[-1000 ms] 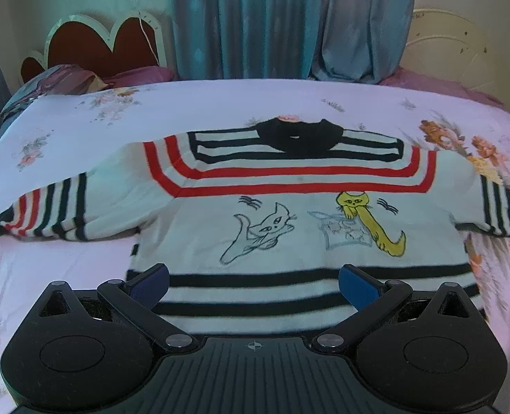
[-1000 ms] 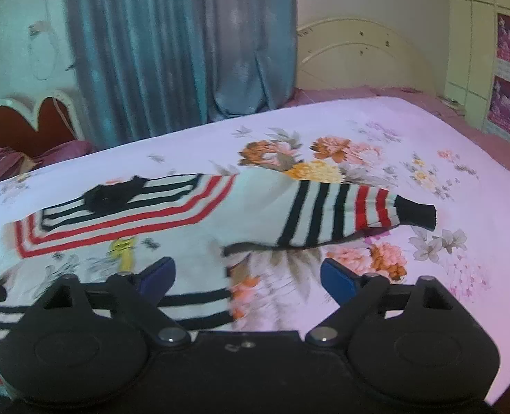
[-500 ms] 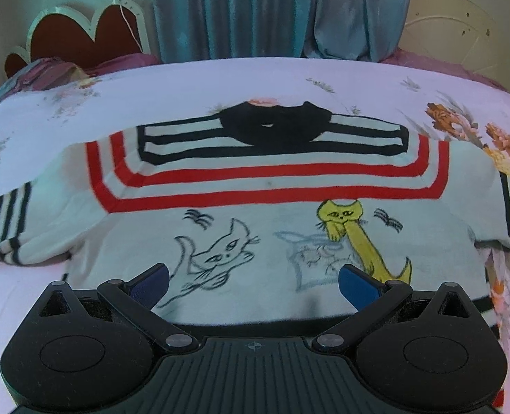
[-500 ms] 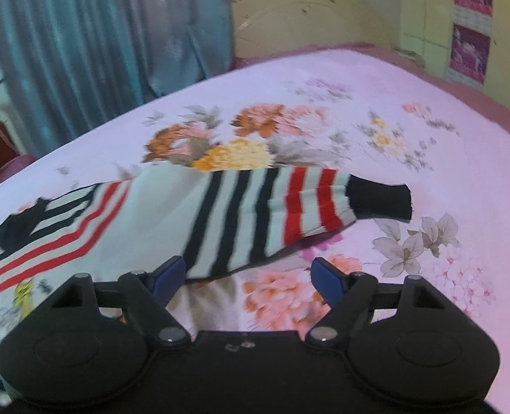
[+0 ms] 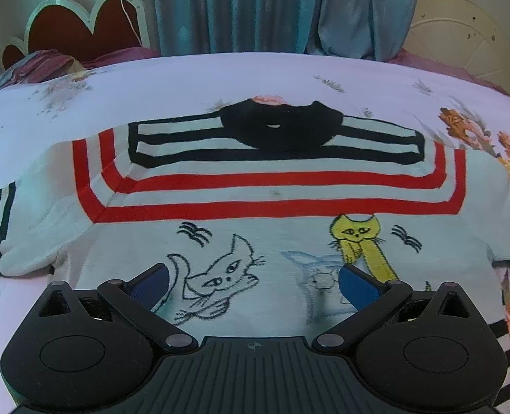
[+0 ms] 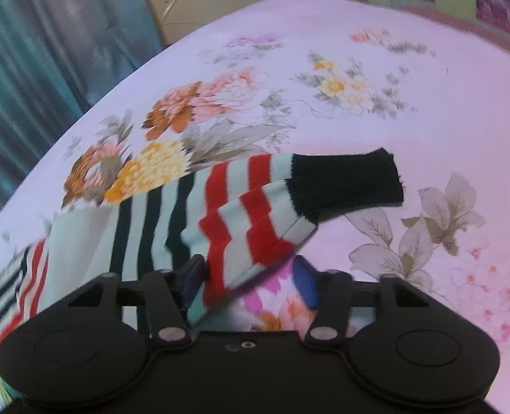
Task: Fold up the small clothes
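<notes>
A small white sweater (image 5: 255, 207) with red and black stripes, a black collar and two cat drawings lies flat, front up, on the bed. My left gripper (image 5: 255, 281) is open and hovers low over its chest, empty. In the right wrist view the sweater's right sleeve (image 6: 241, 207), striped with a black cuff, lies out on the sheet. My right gripper (image 6: 248, 284) is partly closed around the sleeve's near edge, which sits bunched between the blue pads (image 6: 306, 284); the pads still stand apart.
The bed has a pale floral sheet (image 6: 427, 110). A red scalloped headboard (image 5: 82, 24) and pillows are at the far left, blue curtains (image 5: 282, 7) behind, a cream headboard (image 5: 462, 34) at the far right.
My left gripper moved forward over the sweater's body, from hem to chest. My right gripper swung right, closed in on the sleeve, and its jaws narrowed around the sleeve's edge.
</notes>
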Demonstrator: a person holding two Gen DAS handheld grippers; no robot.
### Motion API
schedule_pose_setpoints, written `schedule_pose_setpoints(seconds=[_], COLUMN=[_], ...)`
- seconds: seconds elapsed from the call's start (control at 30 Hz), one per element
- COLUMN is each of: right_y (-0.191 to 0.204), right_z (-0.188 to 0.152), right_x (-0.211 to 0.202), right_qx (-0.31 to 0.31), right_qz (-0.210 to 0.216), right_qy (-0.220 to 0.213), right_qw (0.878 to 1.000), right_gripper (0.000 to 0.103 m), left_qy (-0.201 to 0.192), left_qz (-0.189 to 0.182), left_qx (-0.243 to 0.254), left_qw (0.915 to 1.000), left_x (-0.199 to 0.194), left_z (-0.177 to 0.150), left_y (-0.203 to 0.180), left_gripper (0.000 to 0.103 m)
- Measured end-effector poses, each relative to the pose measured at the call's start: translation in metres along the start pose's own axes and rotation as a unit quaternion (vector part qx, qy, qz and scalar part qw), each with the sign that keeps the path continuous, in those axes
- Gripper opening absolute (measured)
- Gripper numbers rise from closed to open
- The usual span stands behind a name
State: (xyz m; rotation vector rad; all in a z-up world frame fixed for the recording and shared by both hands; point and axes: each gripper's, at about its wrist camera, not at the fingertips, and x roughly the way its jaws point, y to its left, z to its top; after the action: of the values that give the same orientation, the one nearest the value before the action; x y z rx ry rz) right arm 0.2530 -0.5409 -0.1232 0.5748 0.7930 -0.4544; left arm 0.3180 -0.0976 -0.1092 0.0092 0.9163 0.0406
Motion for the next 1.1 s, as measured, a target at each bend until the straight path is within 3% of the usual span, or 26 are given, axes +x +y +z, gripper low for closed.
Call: schedule_pose_setpoints(seconds=[0.17,0.43,0.63,0.8,0.93,0.97,1.0,1.07,1.1], right_y=[-0.005,0.046,0.142,0.224,0.265,0.271,0.273,0.268,0.264], right_z=[0.009,0.012,-0.013,-0.074,-0.132,-0.144,-0.151,-0.156,-0.153], right_x=[0.009,-0.02,-0.053,-0.055,-0.032,-0.026,-0.024,-0.032,-0.039], right_qx=[0.015,-0.077,-0.207,-0.3,-0.358,-0.367,-0.371,-0.363,-0.355], right_qz=[-0.002,0.028,0.12,0.203,0.235,0.236,0.235,0.239,0.242], right_qy=[-0.019,-0.097,-0.119,-0.074,0.017,0.042,0.052,0.048,0.043], right_qw=[1.0,0.992,0.964,0.929,0.904,0.899,0.897,0.899,0.902], right_gripper=[0.019,0.013,0.012,0.012,0.022,0.029,0.034,0.055,0.058], left_qy=[-0.006,-0.032,-0.045,-0.048,-0.034,-0.025,-0.018,-0.001,0.006], left_qz=[-0.004,-0.006,0.007,0.011,-0.007,-0.02,-0.031,-0.057,-0.067], left_qx=[-0.005,-0.006,-0.025,-0.056,-0.07,-0.075,-0.077,-0.081,-0.084], left_qw=[1.0,0.9994,0.9986,0.9972,0.9969,0.9967,0.9964,0.9951,0.9941], left_x=[0.003,-0.004,-0.014,-0.019,-0.011,-0.007,-0.004,0.006,0.01], left_z=[0.003,0.011,0.015,0.014,0.011,0.011,0.011,0.012,0.012], left_y=[0.005,0.013,0.035,0.062,0.075,0.076,0.076,0.073,0.07], left_gripper=[0.103,0.103,0.102,0.103,0.103,0.103,0.103,0.103,0.103])
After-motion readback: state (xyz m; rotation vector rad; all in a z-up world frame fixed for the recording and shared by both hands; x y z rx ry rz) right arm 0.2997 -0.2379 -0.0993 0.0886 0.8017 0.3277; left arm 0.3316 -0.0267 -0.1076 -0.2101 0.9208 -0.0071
